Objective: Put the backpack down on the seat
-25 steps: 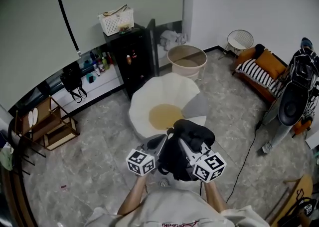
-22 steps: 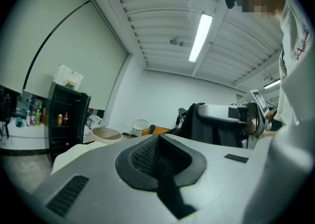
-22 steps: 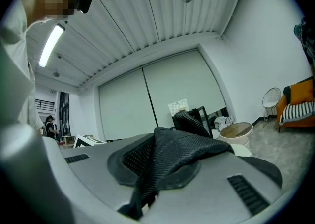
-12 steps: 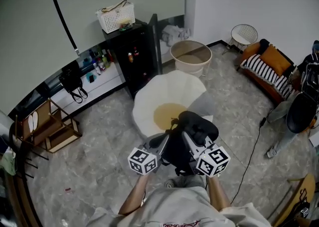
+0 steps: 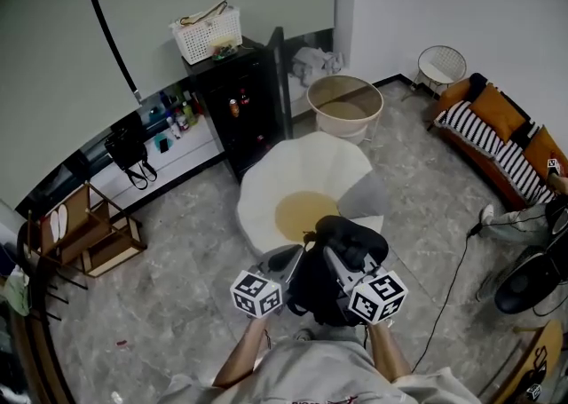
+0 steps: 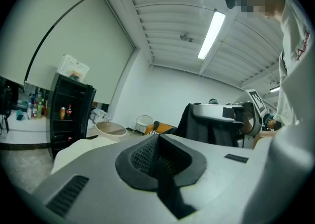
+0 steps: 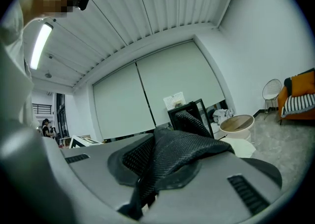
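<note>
A black backpack (image 5: 351,238) hangs in front of me between both grippers, just at the near edge of the seat (image 5: 306,167), a white petal-shaped chair with a tan cushion (image 5: 297,214). My left gripper (image 5: 288,258) holds its left side; in the left gripper view the left gripper (image 6: 157,155) is shut with a thin black strap (image 6: 170,196) running out of it. My right gripper (image 5: 335,256) holds the right side. In the right gripper view, the right gripper (image 7: 156,161) is shut on a black mesh strap (image 7: 184,151). Both grippers point level toward the seat.
Behind the seat stand a black cabinet (image 5: 240,105) with a white basket (image 5: 207,35) on top and a round tan tub (image 5: 344,107). An orange sofa (image 5: 497,131) lines the right wall. A black cable (image 5: 448,278) crosses the floor; a wooden rack (image 5: 84,233) stands left.
Both grippers and the backpack have moved forward toward the seat and a little lower. The backpack now overlaps the cushion's near edge. The person at the right has slid mostly out of view.
</note>
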A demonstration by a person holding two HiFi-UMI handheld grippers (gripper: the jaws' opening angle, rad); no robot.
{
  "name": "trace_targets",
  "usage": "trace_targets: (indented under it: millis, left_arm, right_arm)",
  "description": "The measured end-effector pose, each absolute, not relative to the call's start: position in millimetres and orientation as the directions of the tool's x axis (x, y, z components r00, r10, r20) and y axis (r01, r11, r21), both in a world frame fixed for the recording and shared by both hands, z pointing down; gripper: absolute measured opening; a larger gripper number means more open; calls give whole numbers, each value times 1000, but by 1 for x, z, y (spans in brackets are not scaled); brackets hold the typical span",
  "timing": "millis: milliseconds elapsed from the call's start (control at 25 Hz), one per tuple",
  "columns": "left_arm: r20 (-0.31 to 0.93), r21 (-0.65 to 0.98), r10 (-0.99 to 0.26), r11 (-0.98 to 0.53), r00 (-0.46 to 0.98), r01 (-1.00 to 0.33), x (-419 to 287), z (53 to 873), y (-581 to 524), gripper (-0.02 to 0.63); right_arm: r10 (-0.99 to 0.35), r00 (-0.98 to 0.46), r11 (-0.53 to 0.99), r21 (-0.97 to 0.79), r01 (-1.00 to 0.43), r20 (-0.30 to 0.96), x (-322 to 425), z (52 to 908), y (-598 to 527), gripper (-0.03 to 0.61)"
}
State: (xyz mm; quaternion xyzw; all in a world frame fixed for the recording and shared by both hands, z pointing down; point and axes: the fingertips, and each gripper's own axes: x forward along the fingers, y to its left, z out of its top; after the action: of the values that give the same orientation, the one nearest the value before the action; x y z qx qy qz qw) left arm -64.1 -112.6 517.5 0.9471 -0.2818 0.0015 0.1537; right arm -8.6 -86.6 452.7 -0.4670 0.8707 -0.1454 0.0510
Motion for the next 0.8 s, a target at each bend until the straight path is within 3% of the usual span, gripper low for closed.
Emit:
trace_targets:
  millis: [800]
  left_arm:
    - [103,246,-607,-752,788,-612,25,490,-282,32]
  right_arm:
    - [-737,-675,639,-311,-703,13,63,432,-250,44]
